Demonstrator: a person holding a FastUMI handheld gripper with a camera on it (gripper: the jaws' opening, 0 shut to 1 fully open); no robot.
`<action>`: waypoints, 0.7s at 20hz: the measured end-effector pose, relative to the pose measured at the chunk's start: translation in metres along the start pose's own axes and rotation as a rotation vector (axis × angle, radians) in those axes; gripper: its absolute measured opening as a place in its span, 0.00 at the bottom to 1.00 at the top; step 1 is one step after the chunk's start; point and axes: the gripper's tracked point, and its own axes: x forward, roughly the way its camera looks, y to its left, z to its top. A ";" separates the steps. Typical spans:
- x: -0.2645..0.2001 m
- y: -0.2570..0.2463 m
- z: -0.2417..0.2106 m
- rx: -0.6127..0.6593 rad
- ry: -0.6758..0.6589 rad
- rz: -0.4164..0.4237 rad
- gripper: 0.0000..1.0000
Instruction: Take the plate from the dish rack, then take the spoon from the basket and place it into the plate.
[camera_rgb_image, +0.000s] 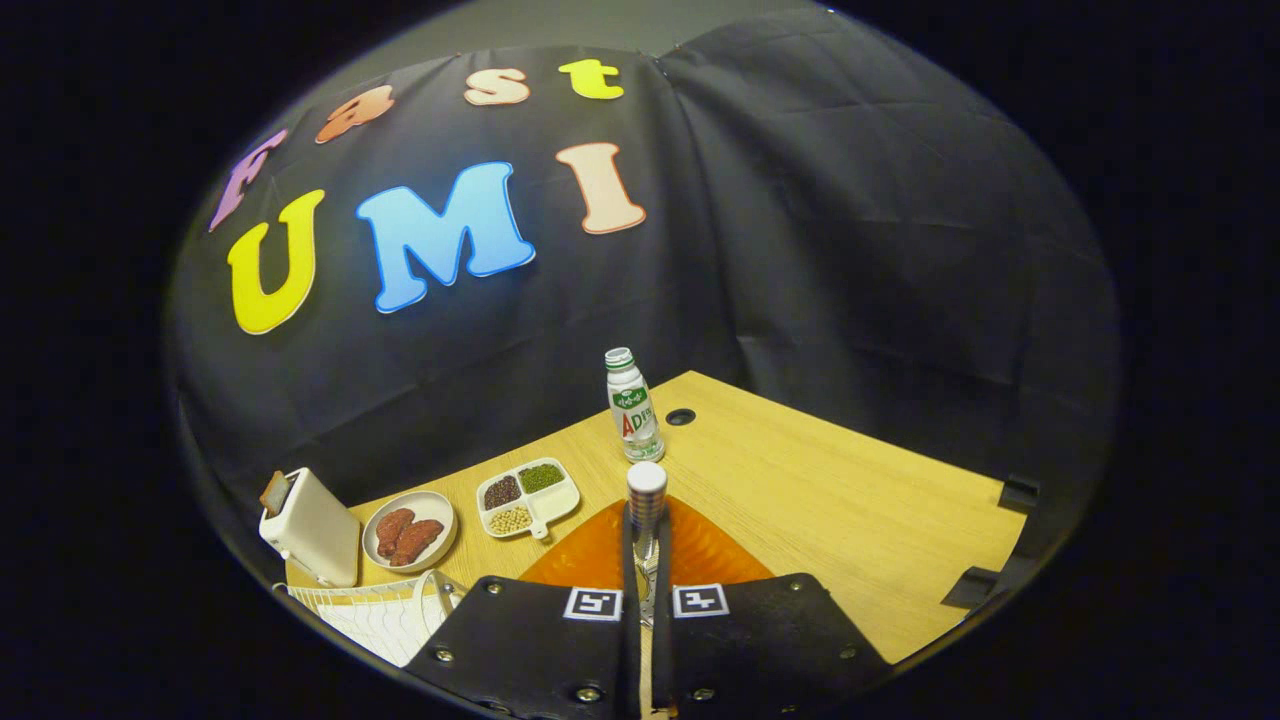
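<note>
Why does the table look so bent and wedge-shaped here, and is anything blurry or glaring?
In the gripper view the fisheye lens bends the wooden table into a wedge; light is even, without strong glare; the bottle looks sharp; the gripper, fingers nearly together on a spoon handle above the orange plate, sits close and slightly soft.

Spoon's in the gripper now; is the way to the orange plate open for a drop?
Probably yes. The gripper is shut on the spoon, and the orange plate lies bare just beneath the fingers, nothing between them.
</note>
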 end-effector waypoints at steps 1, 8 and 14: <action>-0.012 0.004 0.010 -0.025 -0.019 0.007 0.04; -0.098 0.054 0.036 -0.262 -0.097 0.138 0.04; -0.176 0.134 -0.013 -0.352 -0.057 0.403 0.04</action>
